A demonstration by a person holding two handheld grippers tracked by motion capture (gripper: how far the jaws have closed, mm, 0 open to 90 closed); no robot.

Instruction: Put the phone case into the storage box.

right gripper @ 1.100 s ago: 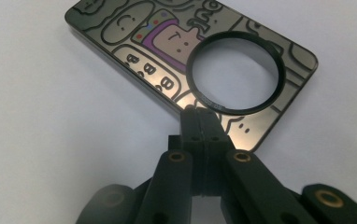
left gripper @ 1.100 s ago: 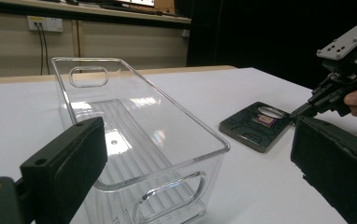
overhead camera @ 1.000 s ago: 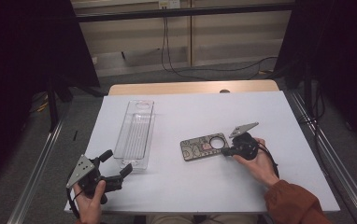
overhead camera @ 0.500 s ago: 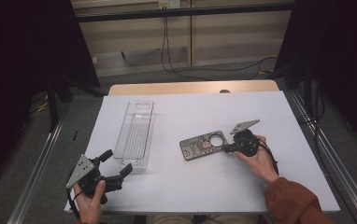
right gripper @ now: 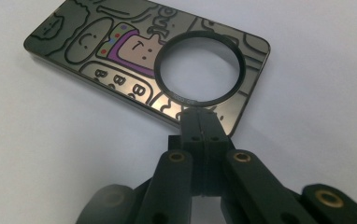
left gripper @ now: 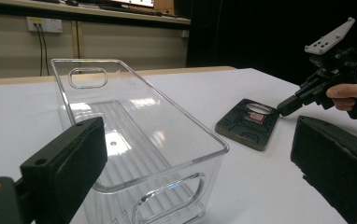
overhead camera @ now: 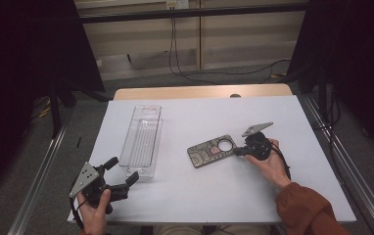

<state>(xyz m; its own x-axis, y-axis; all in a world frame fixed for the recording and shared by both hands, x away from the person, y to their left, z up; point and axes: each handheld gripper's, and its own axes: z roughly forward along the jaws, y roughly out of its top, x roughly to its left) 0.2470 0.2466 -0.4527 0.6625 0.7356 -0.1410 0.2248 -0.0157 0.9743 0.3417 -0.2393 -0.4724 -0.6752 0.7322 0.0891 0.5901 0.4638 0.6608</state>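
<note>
A dark phone case (overhead camera: 203, 154) with cartoon drawings lies flat on the white table, right of centre. A black ring (right gripper: 160, 73) sits on its near end. My right gripper (overhead camera: 237, 151) reaches the case from the right, its jaws pressed together and pinching the ring's near rim (right gripper: 197, 112). The left gripper view has the same right gripper (left gripper: 283, 109) touching the case (left gripper: 242, 128). My left gripper (overhead camera: 122, 169) rests at the front left corner, open with nothing between its fingers. It faces the near end of a clear plastic bin (overhead camera: 143, 139).
The long clear bin (left gripper: 120, 121) is empty, with handle slots at both ends. The white table top (overhead camera: 195, 196) sits on a wooden table. Metal rails (overhead camera: 38, 176) run along both sides, and cables lie on the floor behind.
The right hand has shifted only very slightly by the case's ring. The left hand and the bin stay where they were.
</note>
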